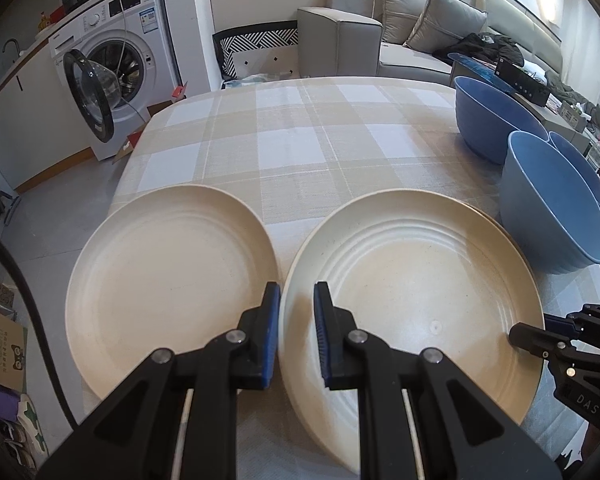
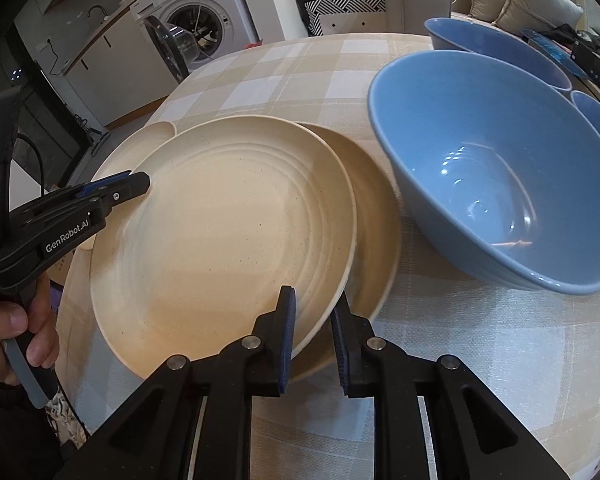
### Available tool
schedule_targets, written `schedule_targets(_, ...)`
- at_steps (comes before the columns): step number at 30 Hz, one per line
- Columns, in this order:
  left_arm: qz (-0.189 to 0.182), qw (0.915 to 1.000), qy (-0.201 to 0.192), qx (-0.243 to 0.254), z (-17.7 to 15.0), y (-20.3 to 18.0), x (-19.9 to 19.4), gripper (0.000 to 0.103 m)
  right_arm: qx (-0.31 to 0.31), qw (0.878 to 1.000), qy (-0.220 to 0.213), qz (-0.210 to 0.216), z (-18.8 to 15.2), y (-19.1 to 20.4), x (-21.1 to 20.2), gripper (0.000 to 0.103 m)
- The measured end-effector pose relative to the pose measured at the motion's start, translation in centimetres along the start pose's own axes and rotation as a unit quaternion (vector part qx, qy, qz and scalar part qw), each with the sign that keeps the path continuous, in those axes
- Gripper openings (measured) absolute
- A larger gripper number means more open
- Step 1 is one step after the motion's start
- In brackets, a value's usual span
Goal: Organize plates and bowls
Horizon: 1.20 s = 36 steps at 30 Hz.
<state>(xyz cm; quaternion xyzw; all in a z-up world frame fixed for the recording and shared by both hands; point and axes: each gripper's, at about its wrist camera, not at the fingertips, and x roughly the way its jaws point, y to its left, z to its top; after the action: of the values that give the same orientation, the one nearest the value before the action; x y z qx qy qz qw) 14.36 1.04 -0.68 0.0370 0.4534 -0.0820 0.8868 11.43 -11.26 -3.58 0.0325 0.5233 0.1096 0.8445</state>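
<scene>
Both grippers, left (image 1: 297, 322) and right (image 2: 314, 330), are pinching the top plate's (image 2: 220, 232) rim, jaws closed. The right view is showing another plate (image 2: 374, 232) under it, maybe touching. Cream, ridged, sitting on the table (image 1: 300, 136) beside blue bowls (image 2: 496, 168).

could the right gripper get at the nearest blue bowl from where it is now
Probably not right away: the right gripper is clamped on the rim of the top plate. The nearest blue bowl sits just beside it with bare tablecloth between, so once freed the way looks open.

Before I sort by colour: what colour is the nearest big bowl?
Blue, inside and out; the bowl shows best in the right wrist view.
</scene>
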Motion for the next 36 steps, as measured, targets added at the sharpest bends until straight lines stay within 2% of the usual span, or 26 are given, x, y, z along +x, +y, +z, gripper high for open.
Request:
schedule_targets(14,-0.021,0.9996,-0.013,-0.011,0.9,-0.2,1.3,0.014,0.017,1.0,-0.012,0.009,-0.4,-0.8,-0.7,0.025)
schedule_targets(26,-0.022,0.9997,-0.006,0.009,0.8,-1.3,2.2,0.015,-0.011,1.0,-0.011,0.003,-0.7,-0.7,-2.3,0.035)
schedule_targets(31,-0.014,0.9991,-0.006,0.039,0.3,-2.2,2.3,0.015,-0.022,1.0,-0.014,0.002,-1.0,-0.7,-2.3,0.041)
schedule_targets(33,-0.03,0.9991,-0.003,0.031,0.1,-1.9,2.3,0.018,-0.026,0.999,-0.011,-0.015,-0.9,-0.7,-2.1,0.042)
schedule_targets(36,-0.03,0.9989,-0.005,0.036,-0.3,-1.9,2.0,0.019,-0.04,0.998,-0.007,-0.04,-1.2,-0.7,-1.9,0.042)
